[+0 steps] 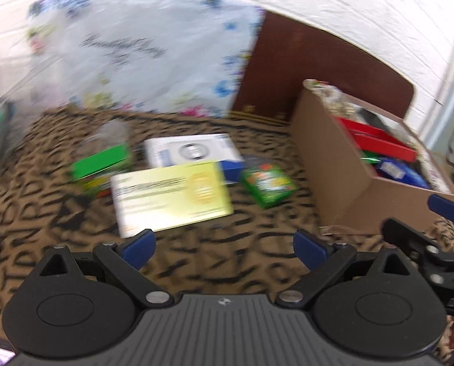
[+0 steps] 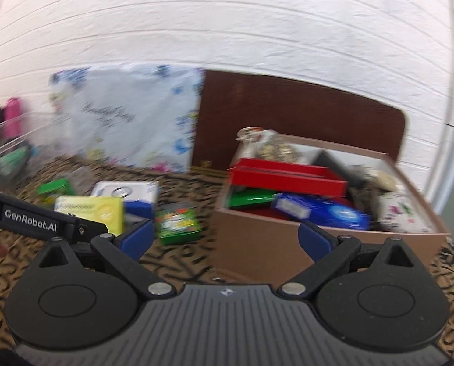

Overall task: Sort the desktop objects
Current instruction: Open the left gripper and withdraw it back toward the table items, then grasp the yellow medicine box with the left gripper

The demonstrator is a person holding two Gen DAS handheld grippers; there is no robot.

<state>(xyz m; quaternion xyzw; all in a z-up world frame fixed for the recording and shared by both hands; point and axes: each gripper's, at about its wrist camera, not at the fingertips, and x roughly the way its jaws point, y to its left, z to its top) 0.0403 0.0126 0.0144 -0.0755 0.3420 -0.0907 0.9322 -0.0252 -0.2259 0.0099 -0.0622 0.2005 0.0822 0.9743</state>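
Several small boxes lie on the patterned cloth: a pale yellow box point(image 1: 172, 196), a white and blue box point(image 1: 193, 152), a green box point(image 1: 100, 161) and a small green carton point(image 1: 268, 184). My left gripper point(image 1: 224, 248) is open and empty, hovering just in front of the yellow box. My right gripper point(image 2: 225, 239) is open and empty, in front of the cardboard box point(image 2: 257, 244), with the small green carton point(image 2: 178, 224) to its left. The cardboard box point(image 1: 327, 164) holds a red tray point(image 2: 285, 175) and a blue packet point(image 2: 321, 210). Both views are blurred.
A floral plastic bag point(image 1: 141, 52) and a brown board point(image 1: 315, 64) lean on the white wall behind. A clear plastic container point(image 2: 7, 158) stands at far left with a pink bottle point(image 2: 12, 119) behind it. The right gripper's fingers point(image 1: 449, 209) show at the left view's right edge.
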